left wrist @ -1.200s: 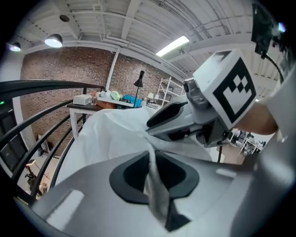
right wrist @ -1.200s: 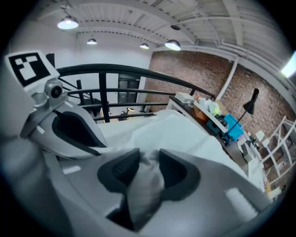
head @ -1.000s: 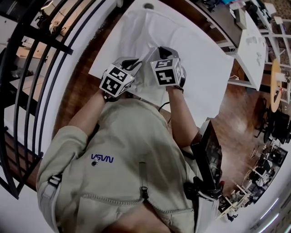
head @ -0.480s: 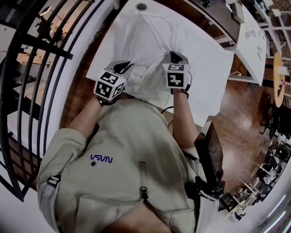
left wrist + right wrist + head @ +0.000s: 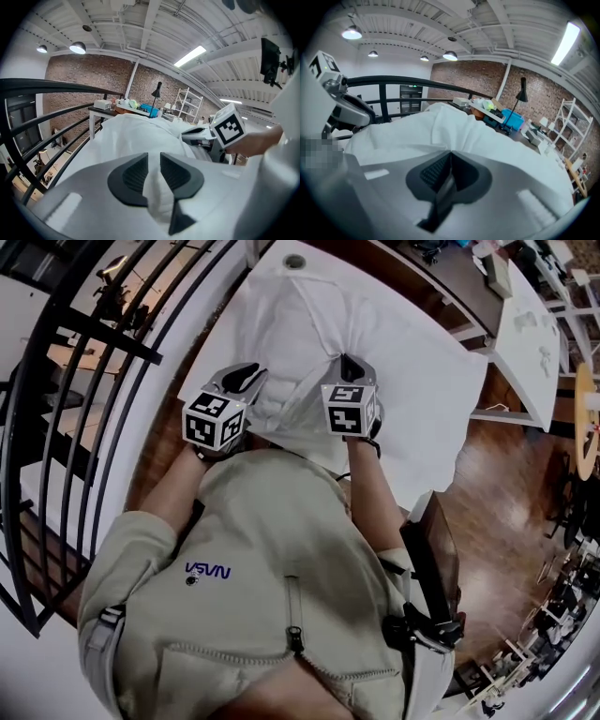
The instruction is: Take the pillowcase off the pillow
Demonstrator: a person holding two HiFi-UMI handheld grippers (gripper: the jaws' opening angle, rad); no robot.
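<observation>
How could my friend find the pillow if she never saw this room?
Look for the big white table next to the black railing. The white pillow lies on it. It is the only puffy, wrinkled lump on that flat top.

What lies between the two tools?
Bunched white pillowcase, from left tool to right tool, in the head view. Left jaws are opening, cloth between them.

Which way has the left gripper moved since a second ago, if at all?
Yes: in the head view the left gripper went left toward the railing; jaws opening, pillowcase between them.
</observation>
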